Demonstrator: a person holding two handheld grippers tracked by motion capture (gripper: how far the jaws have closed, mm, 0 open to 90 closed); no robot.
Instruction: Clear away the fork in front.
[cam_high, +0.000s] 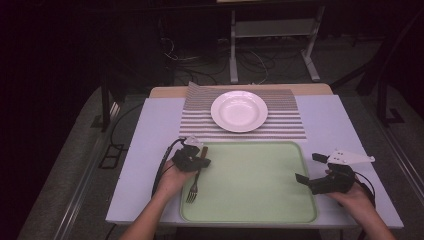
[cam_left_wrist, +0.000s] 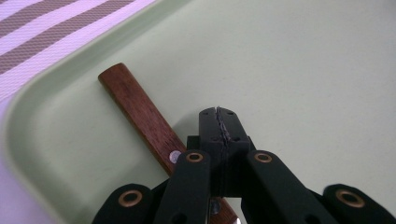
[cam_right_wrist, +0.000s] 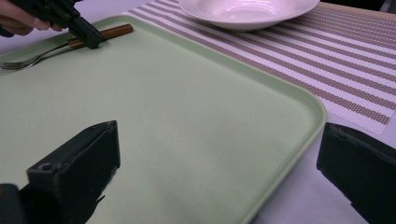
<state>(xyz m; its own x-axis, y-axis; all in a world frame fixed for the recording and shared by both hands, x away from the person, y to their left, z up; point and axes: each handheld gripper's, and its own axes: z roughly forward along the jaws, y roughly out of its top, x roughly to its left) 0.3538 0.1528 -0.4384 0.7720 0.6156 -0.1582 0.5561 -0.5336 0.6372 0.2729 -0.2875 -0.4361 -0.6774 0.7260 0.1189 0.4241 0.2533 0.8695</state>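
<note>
Two hand-held grippers work over a pale green tray (cam_high: 260, 210) on the tabletop (cam_high: 140, 150). One fork (cam_high: 195, 182) with a brown wooden handle lies in the tray's left part, close along the left rim, its handle pointing to the far side and its tines toward the near edge. The left hand-held gripper (cam_high: 200, 161) sits over the far part of that handle, at the tray's far left corner. In the left gripper view its jaws are pressed together with no gap between them, and the wooden handle (cam_left_wrist: 140, 114) runs just beside and beneath them on the left, passing under the linkage; whether the jaws pinch the handle or only rest against it cannot be told. From the right gripper view the same black tip meets the handle (cam_right_wrist: 114, 31), with the tines (cam_right_wrist: 14, 64) stretching away from it.

The right hand-held gripper (cam_high: 310, 169) is at the tray's right rim, well apart from the fork, its jaws spread wide with nothing between them.

Beyond the tray, a white plate (cam_high: 239, 111) rests on a striped placemat (cam_high: 290, 122).
</note>
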